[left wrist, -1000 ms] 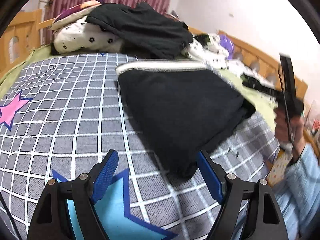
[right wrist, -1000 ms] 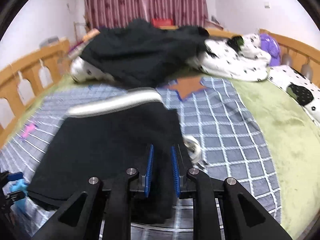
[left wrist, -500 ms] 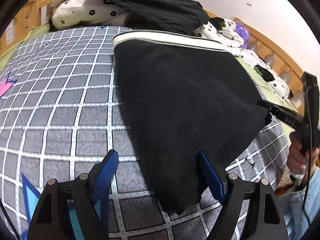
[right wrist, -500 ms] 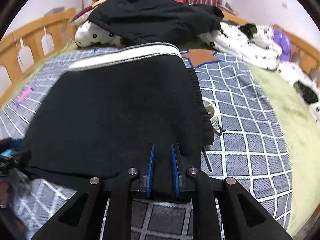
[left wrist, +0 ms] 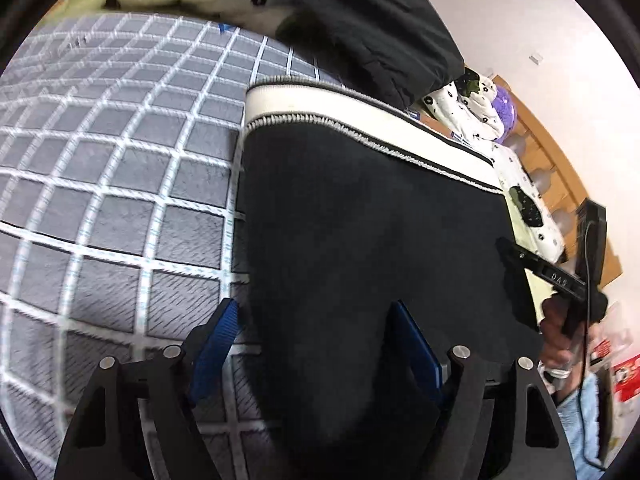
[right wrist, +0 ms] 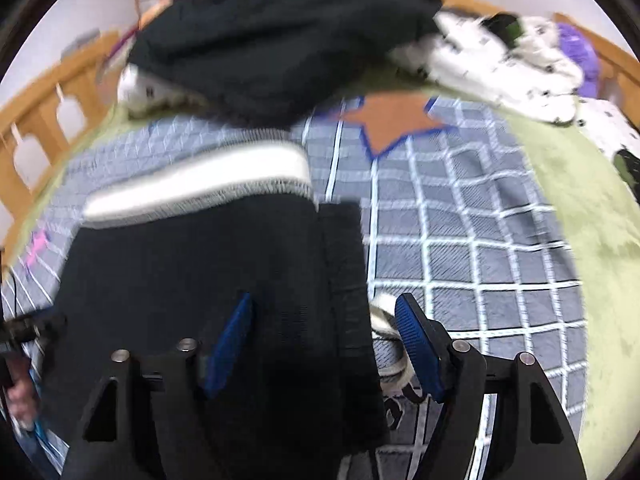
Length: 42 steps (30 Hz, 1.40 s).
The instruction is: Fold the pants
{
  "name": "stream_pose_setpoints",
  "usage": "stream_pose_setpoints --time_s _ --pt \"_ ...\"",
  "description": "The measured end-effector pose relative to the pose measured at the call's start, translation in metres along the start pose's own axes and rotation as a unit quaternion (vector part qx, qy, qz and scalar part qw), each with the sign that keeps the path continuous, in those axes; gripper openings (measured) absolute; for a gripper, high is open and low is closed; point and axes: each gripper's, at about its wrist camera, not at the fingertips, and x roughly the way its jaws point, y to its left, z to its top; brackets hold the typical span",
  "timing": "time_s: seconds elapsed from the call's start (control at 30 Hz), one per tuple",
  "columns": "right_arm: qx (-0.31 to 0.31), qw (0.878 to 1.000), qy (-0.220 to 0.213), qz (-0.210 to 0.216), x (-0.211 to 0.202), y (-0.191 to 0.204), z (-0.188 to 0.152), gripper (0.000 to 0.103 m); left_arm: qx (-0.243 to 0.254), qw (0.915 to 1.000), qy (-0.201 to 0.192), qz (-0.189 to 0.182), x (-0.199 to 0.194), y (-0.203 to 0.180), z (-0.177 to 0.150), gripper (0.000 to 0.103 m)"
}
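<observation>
Black pants (left wrist: 360, 232) with a white waistband (left wrist: 360, 120) lie folded on the grey checked blanket (left wrist: 120, 184). My left gripper (left wrist: 316, 344) is open, its blue pads straddling the pants' near left edge. The right gripper appears at the right of that view (left wrist: 560, 280), held in a hand. In the right wrist view the pants (right wrist: 192, 280) fill the lower left, waistband (right wrist: 192, 188) at the far end. My right gripper (right wrist: 324, 336) is open over the pants' right edge, beside a white drawstring (right wrist: 388, 320).
A heap of black clothing (right wrist: 272, 48) and white spotted bedding (right wrist: 500, 60) lies at the bed's far end. Wooden bed rails (right wrist: 36, 128) run along the sides. A green sheet (right wrist: 580, 200) lies right of the blanket.
My right gripper has opened and let go of the pants, which now lie flat. My left gripper has moved forward over the pants' near edge.
</observation>
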Motion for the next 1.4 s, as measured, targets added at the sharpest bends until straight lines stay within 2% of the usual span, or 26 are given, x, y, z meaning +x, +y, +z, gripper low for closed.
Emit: stream_pose_setpoints --time_s 0.07,0.17,0.3,0.37,0.43,0.47,0.53,0.63,0.67,0.73,0.87,0.97,1.0,1.07,1.1,1.17,1.2,1.23,1.3,1.33,1.37,1.4 --pt "0.001 1.000 -0.002 0.026 0.007 -0.005 0.002 0.072 0.013 0.9999 -0.006 -0.008 0.004 -0.003 0.001 0.063" --pt "-0.010 0.999 0.012 0.045 0.015 -0.007 0.008 0.072 -0.003 0.9997 -0.002 -0.023 0.015 -0.004 0.005 0.052" --pt "0.021 0.991 0.052 0.122 0.036 -0.015 0.008 0.072 -0.027 0.9992 0.002 -0.029 0.011 0.000 0.010 0.034" --pt "0.018 0.989 0.055 0.137 0.034 -0.017 0.010 0.064 -0.058 0.9967 -0.012 -0.056 0.000 0.004 0.013 0.025" --pt "0.018 0.990 0.033 0.135 0.019 -0.017 0.007 0.048 -0.060 0.9957 -0.015 -0.070 -0.006 0.004 0.016 0.023" --pt "0.024 0.991 0.018 0.134 0.009 -0.016 0.004 0.045 -0.062 0.9954 -0.013 -0.072 -0.008 0.003 0.019 0.022" --pt "0.033 0.993 -0.009 0.116 -0.011 -0.004 0.000 0.029 -0.064 0.9949 -0.012 -0.076 -0.015 0.001 0.023 0.020" --pt "0.037 0.994 -0.043 0.094 -0.041 0.027 0.001 0.023 -0.043 0.9956 -0.017 -0.081 -0.037 0.000 0.032 0.019" --pt "0.038 0.994 -0.056 0.085 -0.051 0.040 0.001 0.022 -0.035 0.9963 -0.023 -0.075 -0.050 0.002 0.034 0.019" --pt "0.045 0.992 -0.070 0.093 -0.064 0.060 0.001 0.022 -0.017 0.9976 -0.033 -0.058 -0.074 0.010 0.041 0.018" --pt "0.082 0.981 -0.061 0.166 -0.074 0.101 -0.003 0.022 -0.003 0.9997 -0.018 -0.016 -0.125 0.047 0.058 0.019" --pt "0.076 0.973 -0.046 0.213 -0.074 0.140 -0.005 0.021 0.020 0.9995 0.003 0.023 -0.146 0.073 0.056 0.020" --pt "0.063 0.973 -0.045 0.216 -0.072 0.154 -0.007 0.021 0.026 0.9991 0.009 0.033 -0.147 0.084 0.051 0.021" --pt "0.032 0.977 -0.039 0.206 -0.061 0.175 -0.011 0.022 0.021 0.9986 0.025 0.042 -0.139 0.107 0.039 0.025" --pt "0.016 0.981 -0.029 0.194 -0.050 0.182 -0.013 0.022 0.000 0.9985 0.036 0.040 -0.128 0.124 0.032 0.028" --pt "-0.009 0.992 0.010 0.126 -0.011 0.191 -0.020 0.033 -0.039 0.9962 0.052 0.058 -0.108 0.145 0.024 0.041" --pt "-0.021 0.996 0.022 0.084 0.003 0.194 -0.024 0.044 -0.048 0.9950 0.061 0.063 -0.103 0.150 0.024 0.046" --pt "-0.028 0.997 0.026 0.073 0.012 0.192 -0.026 0.046 -0.055 0.9943 0.063 0.066 -0.102 0.153 0.026 0.052" --pt "-0.014 0.995 0.034 0.088 0.006 0.185 -0.021 0.047 -0.066 0.9948 0.039 0.067 -0.114 0.153 0.034 0.053" --pt "-0.004 0.996 0.032 0.086 -0.002 0.182 -0.017 0.046 -0.061 0.9953 0.029 0.069 -0.119 0.151 0.038 0.058" --pt "0.003 0.997 0.008 0.076 -0.016 0.181 -0.014 0.045 -0.048 0.9959 0.013 0.075 -0.125 0.148 0.041 0.065" --pt "-0.002 0.997 -0.029 0.070 -0.031 0.183 -0.011 0.045 -0.033 0.9956 -0.003 0.088 -0.129 0.144 0.044 0.067"
